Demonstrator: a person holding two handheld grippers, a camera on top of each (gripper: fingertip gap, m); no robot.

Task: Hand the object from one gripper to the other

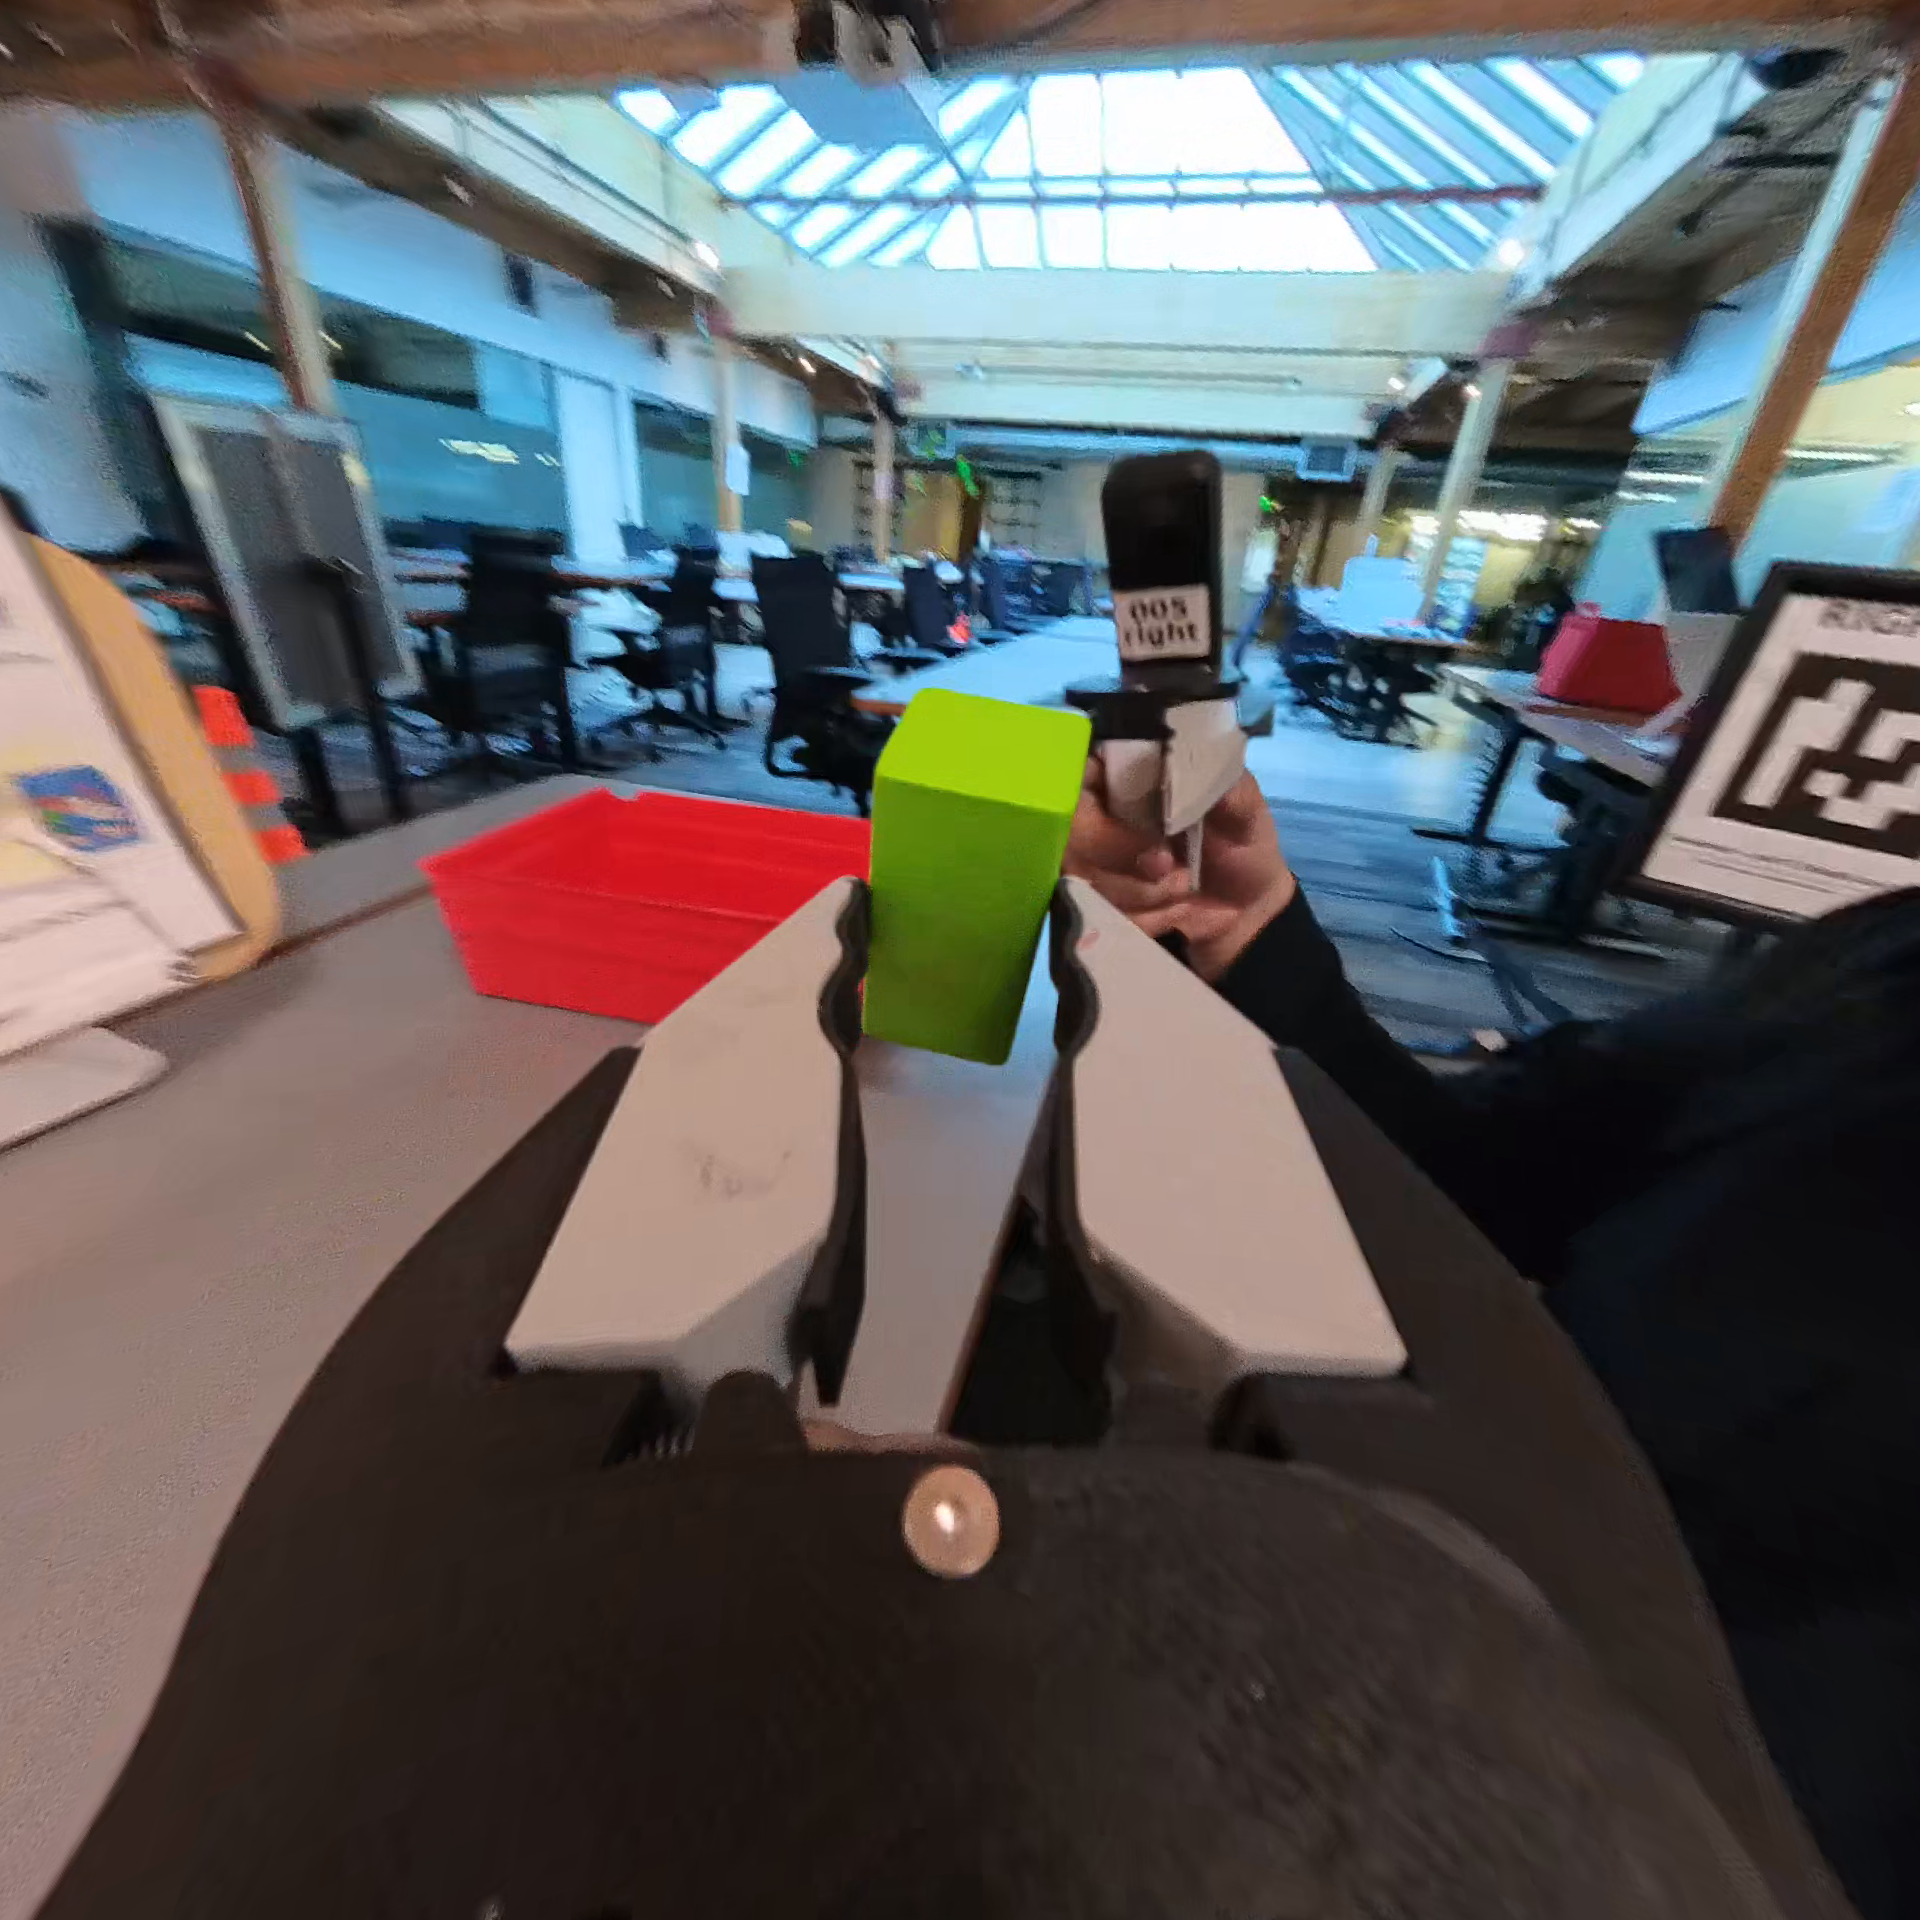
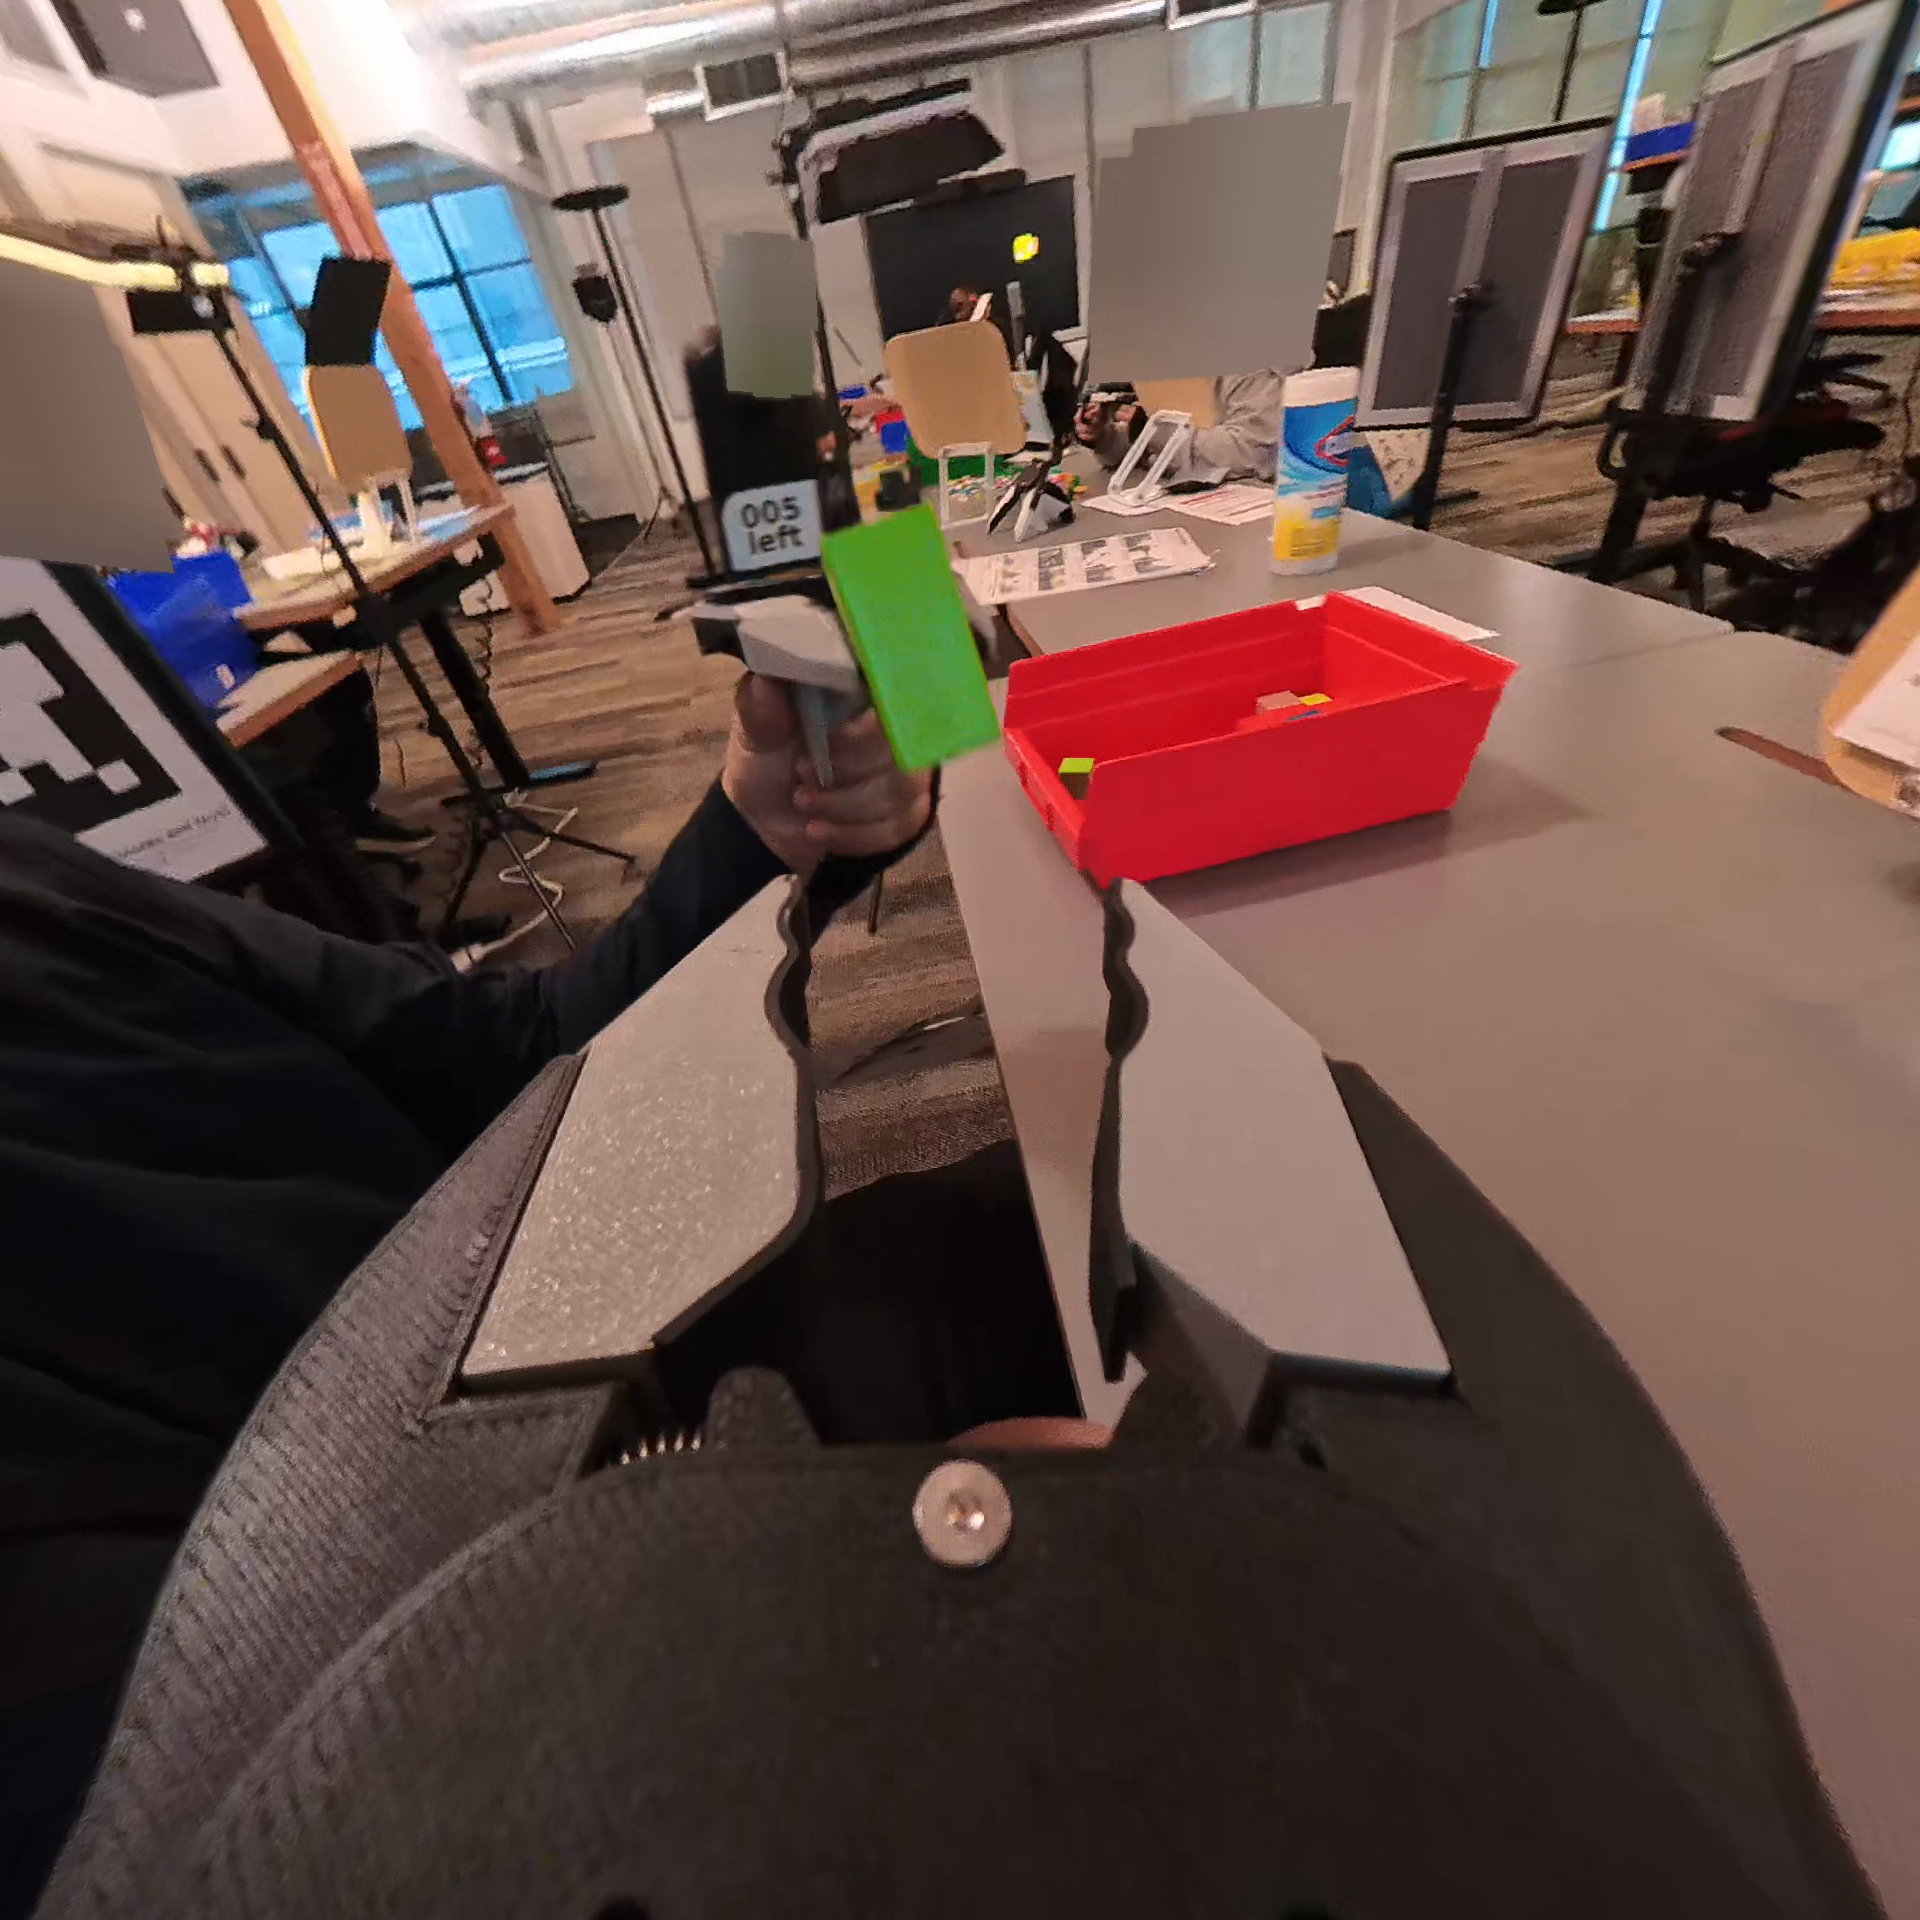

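Observation:
A bright green rectangular block [image 1: 966, 873] stands upright between the fingertips of my left gripper [image 1: 958, 914], which is shut on its lower half above the grey table [image 1: 312, 1143]. In the right wrist view the same block [image 2: 909, 644] is tilted, held by the left gripper's grey fingers [image 2: 790, 644] in a person's hand. My right gripper [image 2: 953, 914] is open and empty, some way short of the block and below it. In the left wrist view the right gripper [image 1: 1169, 769] shows farther off, just right of the block, apart from it.
A red bin [image 2: 1247, 748] with several small coloured blocks sits on the grey table [image 2: 1558, 987] to the right of the block. A wipes canister [image 2: 1311, 468] and papers stand behind it. A black-and-white marker board [image 1: 1808, 748] and dark sleeves [image 2: 312, 987] are nearby. Some 9 cm of space lies between my two pairs of fingers.

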